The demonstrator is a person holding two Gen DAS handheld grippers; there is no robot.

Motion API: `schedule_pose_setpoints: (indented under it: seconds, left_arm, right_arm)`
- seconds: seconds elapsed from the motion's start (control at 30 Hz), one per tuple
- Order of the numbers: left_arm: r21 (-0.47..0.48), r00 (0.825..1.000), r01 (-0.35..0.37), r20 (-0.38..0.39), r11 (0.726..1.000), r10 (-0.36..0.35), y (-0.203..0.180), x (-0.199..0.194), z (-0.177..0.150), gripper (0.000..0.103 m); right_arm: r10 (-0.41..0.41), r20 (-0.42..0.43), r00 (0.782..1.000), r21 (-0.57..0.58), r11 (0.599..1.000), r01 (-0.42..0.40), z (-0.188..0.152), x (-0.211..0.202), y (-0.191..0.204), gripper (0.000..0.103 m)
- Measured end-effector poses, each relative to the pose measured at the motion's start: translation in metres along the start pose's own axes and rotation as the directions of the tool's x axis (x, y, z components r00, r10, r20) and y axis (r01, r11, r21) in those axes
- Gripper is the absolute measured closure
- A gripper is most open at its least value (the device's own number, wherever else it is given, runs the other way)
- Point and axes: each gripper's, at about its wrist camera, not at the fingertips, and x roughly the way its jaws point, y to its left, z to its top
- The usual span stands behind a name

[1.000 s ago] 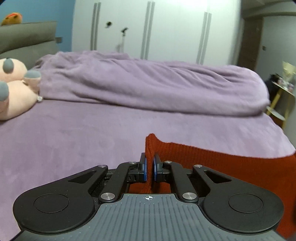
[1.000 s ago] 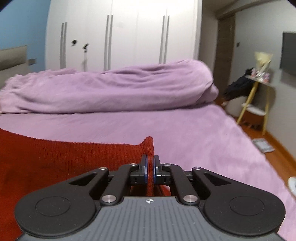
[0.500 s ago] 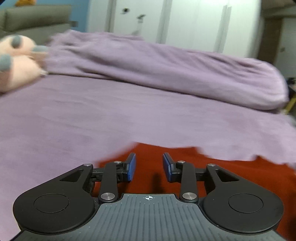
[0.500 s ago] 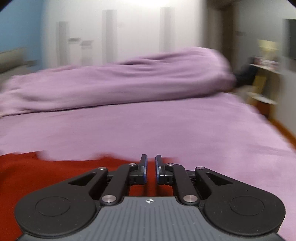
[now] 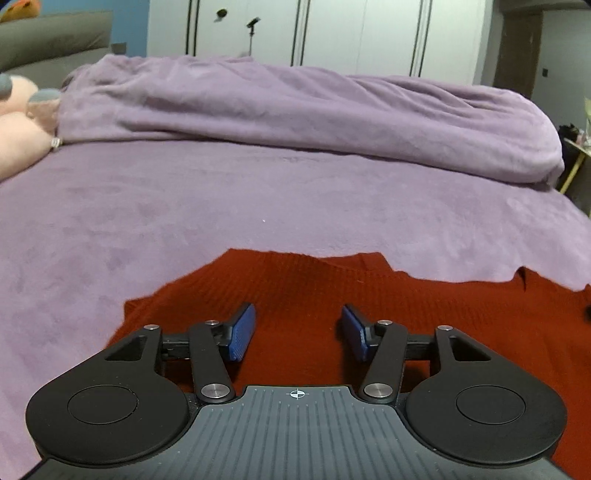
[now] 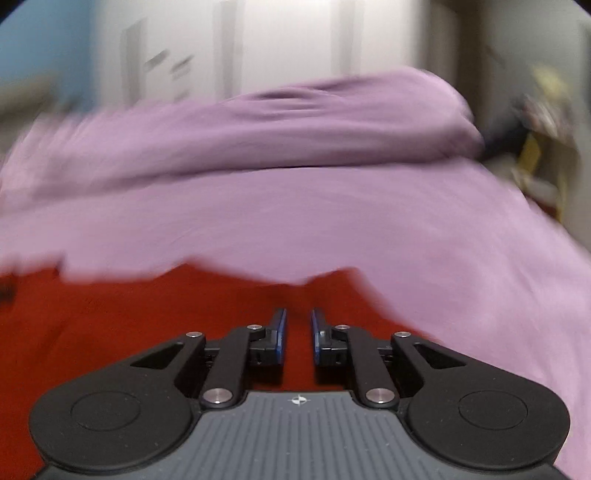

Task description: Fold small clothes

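Note:
A red knitted garment (image 5: pixel 314 291) lies flat on the purple bed cover (image 5: pixel 184 206). My left gripper (image 5: pixel 297 321) is wide open above the garment's left part and holds nothing. In the right wrist view, which is blurred by motion, the red garment (image 6: pixel 147 306) lies below my right gripper (image 6: pixel 297 325). The right jaws stand a little apart with nothing between them.
A rolled purple duvet (image 5: pixel 295 110) lies across the far side of the bed. A peach plush toy (image 5: pixel 18 129) sits at the far left by a grey headboard (image 5: pixel 48 37). White wardrobes (image 5: pixel 332 33) stand behind. A yellow side table (image 5: pixel 576 162) is at the right.
Both grippers let go of the red garment's corners, which dropped flat onto the bed. The left jaws opened wide, the right only slightly. The right gripper is still moving.

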Motion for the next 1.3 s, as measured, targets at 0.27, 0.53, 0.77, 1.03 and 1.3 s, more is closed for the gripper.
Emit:
schedule_pose_setpoints:
  seconds: [0.27, 0.53, 0.77, 1.03, 1.3]
  left_arm:
    - [0.042, 1.0, -0.029, -0.011, 0.999, 0.029, -0.01, -0.004, 0.0, 0.045]
    - [0.046, 0.995, -0.091, -0.029, 0.995, 0.093, 0.006, -0.036, 0.003, 0.028]
    - [-0.004, 0.996, -0.033, -0.084, 0.999, 0.032, 0.041, -0.08, -0.026, 0.028]
    - [-0.005, 0.964, -0.238, -0.124, 0.971, 0.236, 0.087, -0.095, -0.044, 0.027]
    - [-0.409, 0.956, 0.084, -0.224, 0.908, -0.19, 0.133, -0.124, -0.056, 0.027]
  right_arm:
    - [-0.141, 0.005, 0.99, -0.056, 0.988, 0.141, -0.001, 0.002, -0.013, 0.075]
    - [-0.125, 0.026, 0.992, -0.086, 0.988, 0.126, 0.008, -0.035, 0.004, 0.071]
    - [0.1, 0.023, 0.995, -0.136, 0.986, -0.096, -0.04, -0.111, 0.017, 0.063]
    - [-0.174, -0.049, 0.984, -0.109, 0.98, 0.168, -0.049, -0.126, -0.016, 0.063]
    - [0.048, -0.068, 0.997, -0.031, 0.998, -0.051, -0.057, -0.167, 0.023, 0.063]
